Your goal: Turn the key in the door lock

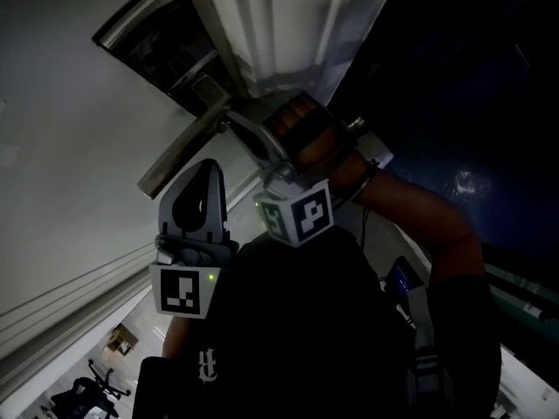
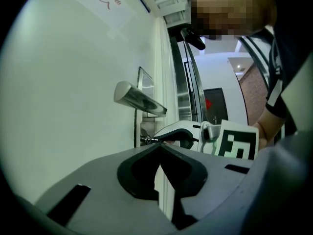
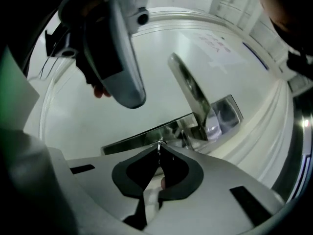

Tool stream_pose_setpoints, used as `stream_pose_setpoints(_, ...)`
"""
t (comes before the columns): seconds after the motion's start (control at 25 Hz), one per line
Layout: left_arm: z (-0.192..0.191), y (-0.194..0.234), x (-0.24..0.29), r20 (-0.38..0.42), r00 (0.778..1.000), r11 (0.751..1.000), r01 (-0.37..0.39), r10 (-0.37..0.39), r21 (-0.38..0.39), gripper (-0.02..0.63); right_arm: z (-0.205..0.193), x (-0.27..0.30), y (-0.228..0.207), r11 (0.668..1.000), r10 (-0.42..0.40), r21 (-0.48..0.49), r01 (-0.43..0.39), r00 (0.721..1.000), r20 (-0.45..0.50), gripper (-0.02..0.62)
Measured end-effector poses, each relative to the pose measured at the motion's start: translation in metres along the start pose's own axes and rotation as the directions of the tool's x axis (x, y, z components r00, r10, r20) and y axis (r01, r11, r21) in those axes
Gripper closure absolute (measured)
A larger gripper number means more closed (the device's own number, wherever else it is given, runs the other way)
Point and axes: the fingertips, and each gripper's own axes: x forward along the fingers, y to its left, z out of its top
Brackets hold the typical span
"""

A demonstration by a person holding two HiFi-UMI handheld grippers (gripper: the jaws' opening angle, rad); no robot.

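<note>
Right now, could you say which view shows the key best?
The left gripper view: the key shows side-on under the door handle, pinched by the right hand-held gripper. The right gripper view shows only a metal sliver between shut jaws; the head view hides it.

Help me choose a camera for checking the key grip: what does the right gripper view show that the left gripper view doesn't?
Only the right gripper view: the right gripper shut on the key, seen along its own jaws, plus the left gripper from outside. Only the left gripper view: the right gripper's marker cube, and the left gripper's own jaws together with nothing between them. Both: the key, the door handle and the white door.
</note>
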Motion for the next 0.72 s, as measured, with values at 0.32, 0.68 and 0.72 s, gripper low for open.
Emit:
stream_pose_setpoints(0.32, 0.0020, -0.0027, 0.0021, 0.002, 1.000, 1.000, -0.004, 0.004, 0.004, 0.600, -0.0031, 0.0003, -0.0050, 0.820, 0.080, 0.566, -0.086, 0.996, 0.035, 0.574)
stream_pose_setpoints(0.68, 0.0026, -0.0056, 0.0040, 0.000, 1.000, 1.000, 0.002, -0.002, 0.008, 0.600, -0.0078, 0.0013, -0.0090, 0.259, 0.080, 0.952, -0.162, 0.986, 0.146, 0.572)
stream_pose_setpoints(0.72, 0.0026, -0.0063, 0.0042, -0.002, 1.000, 1.000, 0.004, -0.004, 0.010, 0.600, -0.0091, 0.0011, -0.0086, 0.168, 0.084, 0.970, -0.177, 0.983, 0.165, 0.572)
